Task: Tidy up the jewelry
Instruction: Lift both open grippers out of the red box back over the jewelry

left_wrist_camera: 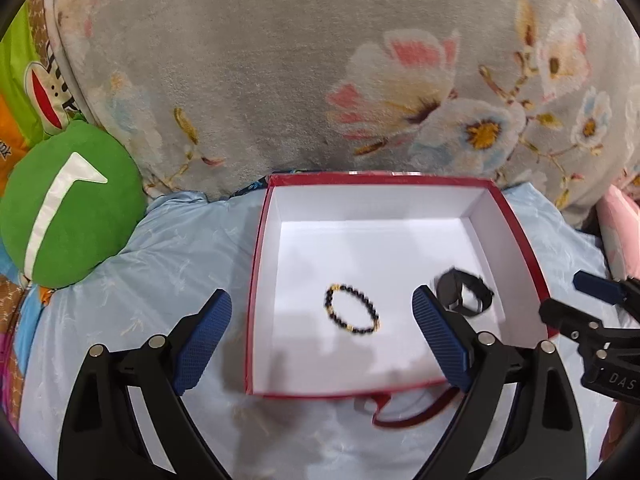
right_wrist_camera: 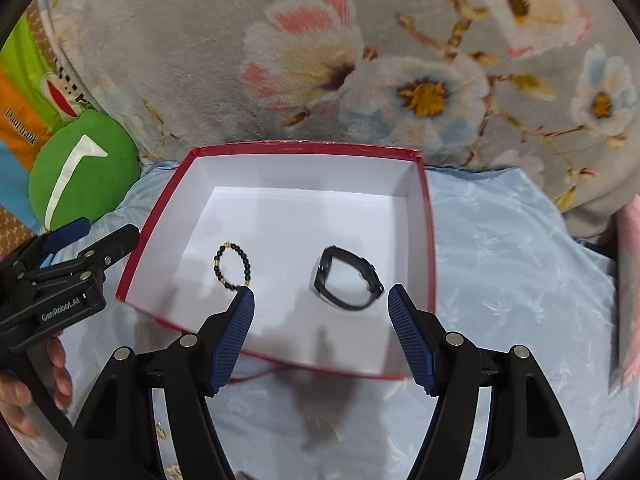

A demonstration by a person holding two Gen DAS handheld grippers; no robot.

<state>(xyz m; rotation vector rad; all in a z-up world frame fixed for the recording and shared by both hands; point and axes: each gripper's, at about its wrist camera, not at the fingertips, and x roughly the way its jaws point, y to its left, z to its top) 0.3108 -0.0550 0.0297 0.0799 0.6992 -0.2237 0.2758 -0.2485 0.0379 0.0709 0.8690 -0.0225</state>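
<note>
Two pieces lie on the white floor of the red box [right_wrist_camera: 426,216]: a beaded bracelet [right_wrist_camera: 233,266] toward its left side and a black band [right_wrist_camera: 347,280] toward its right, well apart, neither touching a wall. Task looks near done, as far as shown. A red cord [left_wrist_camera: 408,416] lies on the blue sheet [right_wrist_camera: 512,264] just outside the near wall; whether it counts as jewelry or belongs to the box, cannot tell.

Left gripper [left_wrist_camera: 322,344]: jaws spread wide, holding nothing, poised above the near-left part of the box. Right gripper [right_wrist_camera: 320,336]: jaws also wide, nothing held, above the near wall in front of the band.

Box walls stand upright all round; entry only from above. Floral blanket [left_wrist_camera: 280,60] crowds the far wall and a green cushion [left_wrist_camera: 68,204] sits off left. Open sheet on the right gives the freest room.
</note>
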